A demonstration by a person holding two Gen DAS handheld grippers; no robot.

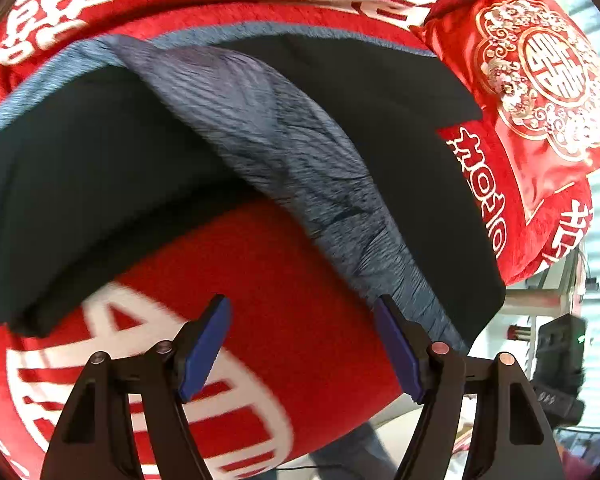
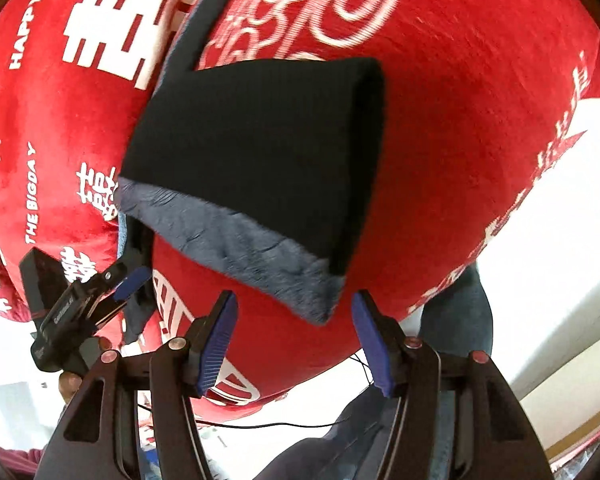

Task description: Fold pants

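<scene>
Red, black and grey-blue

The pants [image 1: 400,128] are black outside with a grey-blue fleecy lining; under them, the blanket [image 1: 284,300] is red with white lettering; beside them, the red cushion [image 1: 548,76] bears a gold-and-white medallion.

Pants [image 1: 400,128]: matt black knit cloth outside, fine ribbing visible in the right wrist view [image 2: 260,152]; grey-blue brushed fleece lining [image 1: 284,160], fuzzy and streaked. Bedspread [image 1: 300,300]: red plush cloth, short velvety nap, white printed characters; cushion [image 1: 548,80]: glossy red satin-like cloth with gold and white embroidered-looking ornament. Left gripper [image 1: 302,344] and right gripper [image 2: 294,340]: matt black plastic arms, copper-coloured metallic pivot pins, blue finger pads [image 1: 206,348] with a finely ribbed, rubbery-looking face [image 2: 216,344].
</scene>
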